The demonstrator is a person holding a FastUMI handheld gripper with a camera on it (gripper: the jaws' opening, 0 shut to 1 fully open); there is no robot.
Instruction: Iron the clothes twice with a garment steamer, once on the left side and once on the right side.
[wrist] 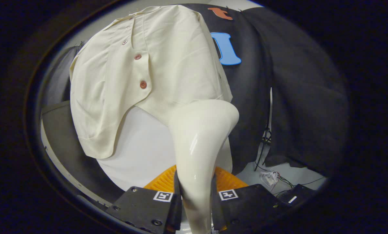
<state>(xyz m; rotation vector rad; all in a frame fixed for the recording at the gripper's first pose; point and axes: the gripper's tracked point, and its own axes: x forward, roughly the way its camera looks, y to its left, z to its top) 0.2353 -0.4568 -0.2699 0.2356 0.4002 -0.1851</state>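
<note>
A cream button-up shirt (155, 65) with reddish buttons hangs in front of me, its hem curving over a white panel (142, 149). My gripper (195, 198) is shut on the handle of a glossy white garment steamer (200, 136), both fingers pressing on its sides. The steamer's head rises beyond the fingers and meets the lower right part of the shirt, just under the hem to the right of the button placket. The face of the steamer head is hidden from me.
An orange ribbed thing (226, 180) lies just behind the fingers, low down. Black cloth (297, 97) hangs to the right of the shirt. Cables (271, 177) and a small clear plastic piece lie on the pale floor at the lower right.
</note>
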